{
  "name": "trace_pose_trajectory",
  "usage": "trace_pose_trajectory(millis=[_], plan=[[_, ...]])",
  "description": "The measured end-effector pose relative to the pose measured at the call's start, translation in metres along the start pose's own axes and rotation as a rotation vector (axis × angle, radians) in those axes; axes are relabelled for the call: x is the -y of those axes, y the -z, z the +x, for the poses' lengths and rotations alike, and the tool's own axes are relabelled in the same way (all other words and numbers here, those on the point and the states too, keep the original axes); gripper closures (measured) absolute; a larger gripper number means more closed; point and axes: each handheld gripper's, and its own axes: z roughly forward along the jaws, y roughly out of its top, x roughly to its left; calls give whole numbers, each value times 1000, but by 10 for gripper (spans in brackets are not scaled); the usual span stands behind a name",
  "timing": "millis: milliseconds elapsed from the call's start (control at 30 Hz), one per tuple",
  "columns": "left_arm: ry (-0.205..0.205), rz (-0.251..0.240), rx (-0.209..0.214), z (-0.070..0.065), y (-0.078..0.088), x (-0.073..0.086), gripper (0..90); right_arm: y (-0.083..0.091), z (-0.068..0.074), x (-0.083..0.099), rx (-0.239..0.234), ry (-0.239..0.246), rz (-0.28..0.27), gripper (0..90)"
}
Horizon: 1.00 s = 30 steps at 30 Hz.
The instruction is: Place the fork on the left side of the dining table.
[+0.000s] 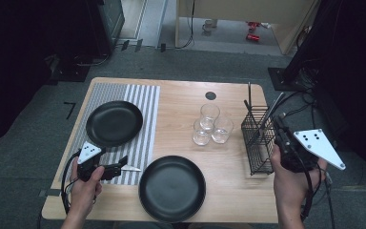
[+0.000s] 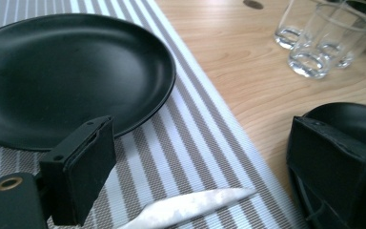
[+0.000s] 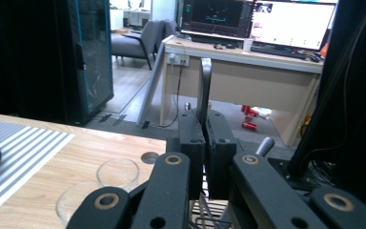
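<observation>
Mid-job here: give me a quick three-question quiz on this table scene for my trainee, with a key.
1. True or false: the right gripper is shut on a grey metal utensil handle.
2. How many clear drinking glasses stand on the light wooden table?
3. The silver knife lies on: A) the grey-and-white striped placemat; B) the near black round plate; C) the black wire cutlery basket.
Key: 1 true; 2 three; 3 A.
</observation>
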Motion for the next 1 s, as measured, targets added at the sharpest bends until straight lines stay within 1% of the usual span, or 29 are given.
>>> trace_pose_trajectory(millis=[100, 167, 300, 367, 400, 433, 467, 500, 533, 567, 600, 633, 700, 733, 767, 867, 900, 1000], plan=[[-21, -10, 4, -6, -2, -6, 98, -2, 2, -1, -16, -7, -1, 890], [-31, -18, 21, -11, -4, -10, 98, -4, 5, -2, -28, -12, 3, 890], [-41, -35, 101, -20, -10, -17, 98, -8, 10, -5, -50, -15, 8, 890], [-42, -57, 120, -26, -13, -22, 99, -10, 13, -6, -69, -19, 9, 890], [-39, -66, 120, -28, -13, -24, 130, -11, 14, -7, -77, -19, 8, 890], [-43, -87, 106, -32, -14, -27, 142, -12, 15, -7, -82, -22, 9, 890], [-47, -110, 101, -36, -14, -29, 142, -13, 17, -7, -91, -22, 9, 890], [-54, -125, 108, -39, -14, -31, 142, -14, 19, -7, -99, -27, 10, 890], [-66, -133, 101, -42, -15, -34, 142, -15, 20, -7, -108, -25, 8, 890], [-78, -137, 96, -45, -17, -36, 142, -16, 21, -7, -115, -29, 9, 890], [-82, -134, 104, -47, -18, -38, 142, -17, 23, -7, -122, -35, 10, 890], [-82, -132, 100, -50, -20, -41, 141, -18, 24, -7, -129, -36, 10, 890], [-90, -132, 119, -55, -23, -44, 142, -19, 27, -6, -143, -43, 10, 890], [-96, -134, 116, -58, -24, -46, 142, -20, 28, -6, -150, -46, 10, 890], [-101, -139, 121, -61, -25, -48, 142, -21, 30, -6, -157, -52, 10, 890], [-124, -156, 175, -70, -29, -51, 146, -23, 35, -6, -176, -54, 12, 890], [-125, -162, 195, -74, -30, -52, 146, -23, 37, -6, -182, -54, 11, 890], [-129, -167, 220, -82, -34, -55, 146, -24, 44, -8, -203, -53, 11, 890]])
